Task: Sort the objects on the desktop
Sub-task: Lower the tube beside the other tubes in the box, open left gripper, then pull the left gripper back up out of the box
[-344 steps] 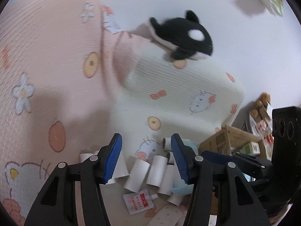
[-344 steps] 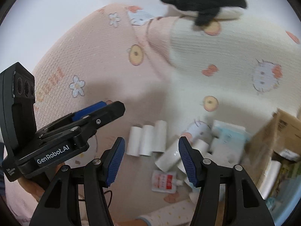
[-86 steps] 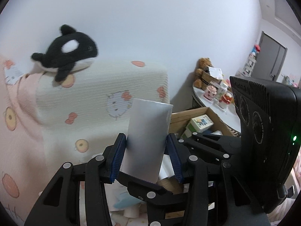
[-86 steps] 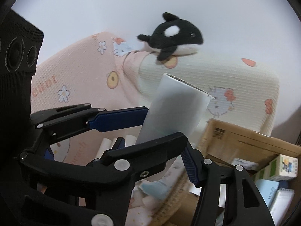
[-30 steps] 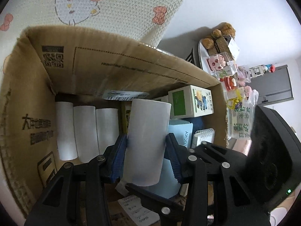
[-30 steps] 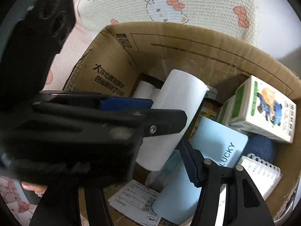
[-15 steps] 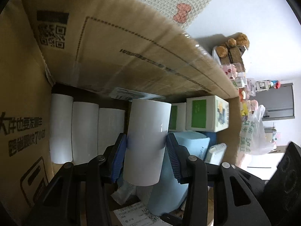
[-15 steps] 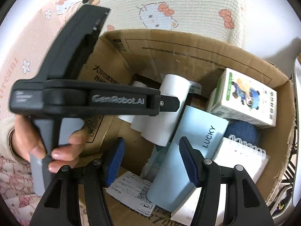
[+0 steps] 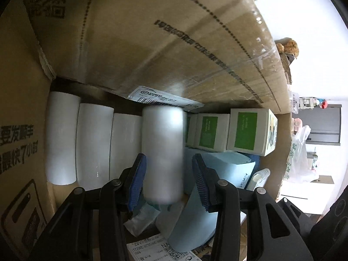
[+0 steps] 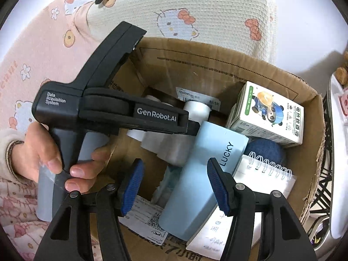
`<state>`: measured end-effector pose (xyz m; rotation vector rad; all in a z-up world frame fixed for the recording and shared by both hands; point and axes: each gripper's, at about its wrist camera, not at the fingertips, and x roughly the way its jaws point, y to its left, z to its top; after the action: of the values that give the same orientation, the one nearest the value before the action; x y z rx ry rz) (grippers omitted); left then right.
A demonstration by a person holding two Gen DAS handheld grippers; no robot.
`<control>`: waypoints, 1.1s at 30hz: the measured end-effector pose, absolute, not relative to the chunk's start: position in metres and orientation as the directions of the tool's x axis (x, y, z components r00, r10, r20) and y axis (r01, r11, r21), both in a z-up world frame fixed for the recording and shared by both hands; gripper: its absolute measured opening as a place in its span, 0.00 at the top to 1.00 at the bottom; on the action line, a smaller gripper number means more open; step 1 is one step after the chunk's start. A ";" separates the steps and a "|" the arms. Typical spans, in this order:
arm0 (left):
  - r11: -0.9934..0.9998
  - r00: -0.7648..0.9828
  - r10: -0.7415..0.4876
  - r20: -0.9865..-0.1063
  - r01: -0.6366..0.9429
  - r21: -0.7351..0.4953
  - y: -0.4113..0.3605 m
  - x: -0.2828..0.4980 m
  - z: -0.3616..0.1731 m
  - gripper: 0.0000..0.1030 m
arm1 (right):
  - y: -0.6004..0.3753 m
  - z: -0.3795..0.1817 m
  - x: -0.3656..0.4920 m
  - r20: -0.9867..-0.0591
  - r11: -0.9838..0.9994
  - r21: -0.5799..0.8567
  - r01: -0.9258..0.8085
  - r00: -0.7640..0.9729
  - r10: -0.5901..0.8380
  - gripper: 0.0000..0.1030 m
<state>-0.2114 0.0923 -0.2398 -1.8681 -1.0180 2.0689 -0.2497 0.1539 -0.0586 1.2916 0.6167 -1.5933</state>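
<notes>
- Left wrist view: The left claw [image 9: 169,178] points down into the cardboard box [image 9: 152,43].
- A white paper roll [image 9: 162,143] sits between its two blue pads. The roll looks blurry. One pad touches it, and a thin gap shows at the other pad. I cannot tell if the claw is squeezing the roll or has let go.
- Three more white rolls [image 9: 93,143] lie side by side at the back of the box. The roll in the claw is just beside the last of them, in front of the green boxes [image 9: 245,130].
- I think the step is to lay this roll next to the other three. To do it well, go low, line it up the same way as the row, and then spread the pads. Lift straight up so nothing gets bumped.
- Right wrist view: The right claw [image 10: 175,187] hangs over the box with its pads apart. Nothing is between them.
- Under it a light blue book [image 10: 208,163] leans in the box, with a spiral notebook [image 10: 265,178] beside it.
- A hand [image 10: 43,152] holds the left claw's handle, and its tip reaches down to the blurry roll.
- The right claw should stay up and out of the way so the two do not bump.
</notes>
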 end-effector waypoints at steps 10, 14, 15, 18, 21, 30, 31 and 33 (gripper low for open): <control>-0.786 -0.224 0.499 -0.837 0.289 -0.546 0.097 -0.206 -0.227 0.88 | 0.157 -0.066 -0.249 -0.936 -0.424 0.173 0.889 0.014 -0.352 0.44; -0.859 -0.253 0.414 -0.874 0.209 -0.468 0.102 -0.198 -0.200 0.88 | 0.158 -0.065 -0.248 -0.933 -0.433 0.176 0.884 0.011 -0.359 0.44; -0.868 -0.252 0.405 -0.879 0.195 -0.456 0.102 -0.197 -0.194 0.88 | 0.158 -0.065 -0.248 -0.931 -0.437 0.183 0.881 0.012 -0.366 0.44; -0.912 -0.282 0.343 -0.896 0.127 -0.389 0.106 -0.196 -0.171 0.72 | 0.157 -0.065 -0.247 -0.923 -0.446 0.201 0.872 0.017 -0.384 0.44; -0.944 -0.346 0.294 -0.891 0.043 -0.328 0.092 -0.184 -0.149 0.52 | 0.156 -0.063 -0.243 -0.915 -0.447 0.204 0.871 0.007 -0.404 0.44; -0.986 -0.556 0.165 -0.815 -0.093 -0.136 0.062 -0.148 -0.085 0.46 | 0.155 -0.038 -0.224 -0.838 -0.470 0.262 0.843 -0.043 -0.545 0.38; -0.989 -0.574 0.150 -0.805 -0.099 -0.113 0.064 -0.146 -0.083 0.46 | 0.154 -0.035 -0.222 -0.830 -0.475 0.259 0.841 -0.057 -0.554 0.36; -0.990 -0.594 0.133 -0.793 -0.122 -0.074 0.065 -0.136 -0.078 0.46 | 0.155 -0.031 -0.213 -0.816 -0.488 0.248 0.837 -0.091 -0.571 0.36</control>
<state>-0.1358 0.0647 -0.0781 -1.3367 -0.0176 2.6843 -0.2134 0.1549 -0.0312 1.1383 0.3460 -1.7639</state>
